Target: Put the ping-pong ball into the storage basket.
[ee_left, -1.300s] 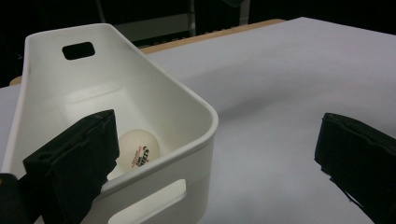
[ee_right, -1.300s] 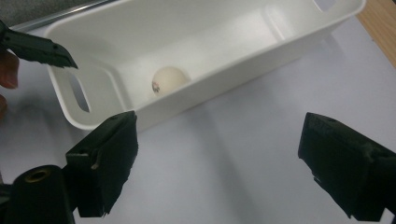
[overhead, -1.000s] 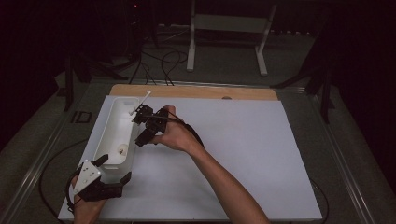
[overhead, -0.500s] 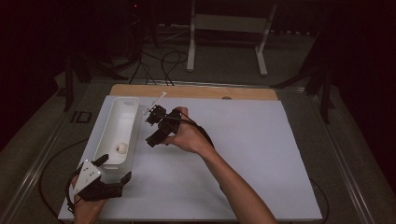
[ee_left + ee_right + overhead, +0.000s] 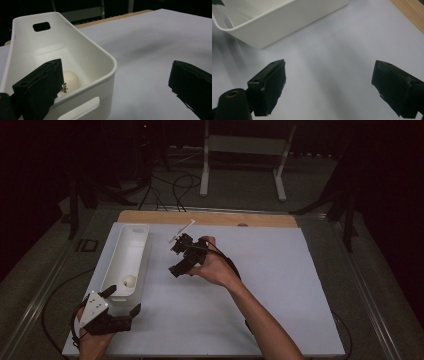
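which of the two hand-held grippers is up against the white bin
The left hand-held gripper: its open jaws straddle the near end wall of the white bin. The right hand-held gripper is beside the bin, jaws open over bare table.

A dark lab: white-covered table [image 5: 260,320], floor cables [image 5: 170,185], metal stand [image 5: 240,150].

My left jaw covers the ball [image 5: 70,81] at its nine o'clock side, so its printed mark is half hidden. In the right gripper view the tub [image 5: 277,20] runs off the frame at twelve o'clock.
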The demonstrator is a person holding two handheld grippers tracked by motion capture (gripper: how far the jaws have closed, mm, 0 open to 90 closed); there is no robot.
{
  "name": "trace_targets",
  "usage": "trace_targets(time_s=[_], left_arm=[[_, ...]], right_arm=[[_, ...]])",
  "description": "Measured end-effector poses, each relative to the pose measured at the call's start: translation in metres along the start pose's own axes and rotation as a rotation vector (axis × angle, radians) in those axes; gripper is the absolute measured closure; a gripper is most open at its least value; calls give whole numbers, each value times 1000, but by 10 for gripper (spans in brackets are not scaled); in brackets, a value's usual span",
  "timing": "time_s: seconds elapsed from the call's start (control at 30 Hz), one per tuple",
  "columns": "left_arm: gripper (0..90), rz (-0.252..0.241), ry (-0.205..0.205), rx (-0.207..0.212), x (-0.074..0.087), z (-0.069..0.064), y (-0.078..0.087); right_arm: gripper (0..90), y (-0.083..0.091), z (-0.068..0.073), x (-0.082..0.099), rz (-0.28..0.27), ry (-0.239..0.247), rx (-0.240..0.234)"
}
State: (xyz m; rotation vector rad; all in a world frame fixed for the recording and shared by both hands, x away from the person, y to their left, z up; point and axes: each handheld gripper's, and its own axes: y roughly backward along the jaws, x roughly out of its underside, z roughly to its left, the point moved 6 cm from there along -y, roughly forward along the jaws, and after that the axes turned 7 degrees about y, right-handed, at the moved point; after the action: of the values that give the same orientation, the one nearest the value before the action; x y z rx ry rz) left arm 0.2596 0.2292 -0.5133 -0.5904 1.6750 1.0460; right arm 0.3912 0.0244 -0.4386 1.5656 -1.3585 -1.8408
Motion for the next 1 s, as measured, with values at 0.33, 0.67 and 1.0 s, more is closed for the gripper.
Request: trace_targets(time_s=[0.33, 0.67, 1.0], left_arm=[[3, 2, 0, 1, 0, 0, 0], [3, 5, 3, 2, 0, 0, -1], [3, 8, 1, 4, 0, 0, -1]], right_arm=[[116, 10, -5, 18, -24, -22, 10], [116, 18, -13, 45, -46, -69, 20], [116, 30, -19, 66, -75, -102, 38]])
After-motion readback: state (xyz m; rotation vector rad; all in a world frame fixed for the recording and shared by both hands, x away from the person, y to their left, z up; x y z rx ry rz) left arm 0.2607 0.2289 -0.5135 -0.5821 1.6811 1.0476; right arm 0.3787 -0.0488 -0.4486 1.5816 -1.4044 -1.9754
